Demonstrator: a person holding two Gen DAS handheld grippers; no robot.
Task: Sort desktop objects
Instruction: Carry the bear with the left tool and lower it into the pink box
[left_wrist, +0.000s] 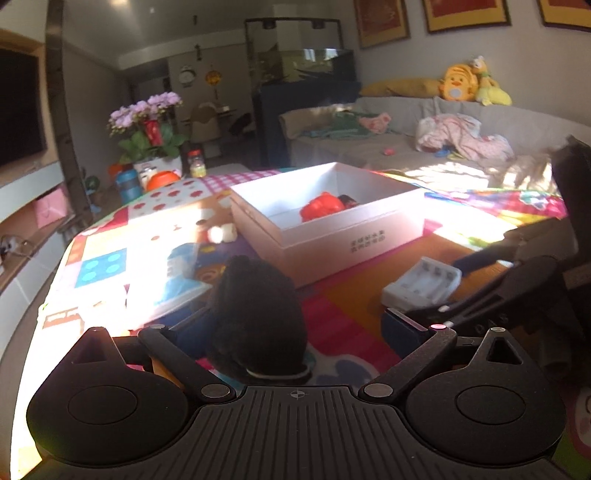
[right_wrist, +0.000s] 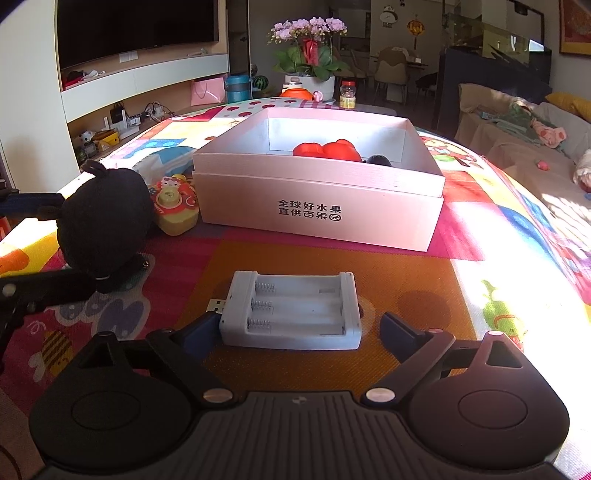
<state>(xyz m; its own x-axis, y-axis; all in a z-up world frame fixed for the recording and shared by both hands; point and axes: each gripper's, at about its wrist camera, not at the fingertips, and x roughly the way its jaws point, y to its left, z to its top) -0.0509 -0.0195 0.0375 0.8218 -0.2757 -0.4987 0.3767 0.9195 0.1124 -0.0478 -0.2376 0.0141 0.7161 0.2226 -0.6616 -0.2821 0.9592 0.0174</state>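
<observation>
A black fuzzy toy (left_wrist: 258, 314) stands on the colourful mat between the wide-apart fingers of my left gripper (left_wrist: 295, 325), close to the left finger and with a gap on its right. That gripper is open. In the right wrist view the same black toy (right_wrist: 105, 218) sits at the left. A grey battery holder (right_wrist: 291, 314) lies between the fingers of my right gripper (right_wrist: 299, 332), which is open, with the right finger clear of it. Behind stands an open white box (right_wrist: 317, 221) holding a red toy (right_wrist: 325, 149) and a dark object (right_wrist: 376, 160).
A yellow toy camera (right_wrist: 175, 206) sits beside the box's left corner, and a white and blue packet (left_wrist: 181, 273) lies further left. A flower pot (right_wrist: 314, 83), a jar (right_wrist: 347, 94) and a blue cup (right_wrist: 236, 88) stand at the table's far edge. A sofa (left_wrist: 406, 147) lies beyond.
</observation>
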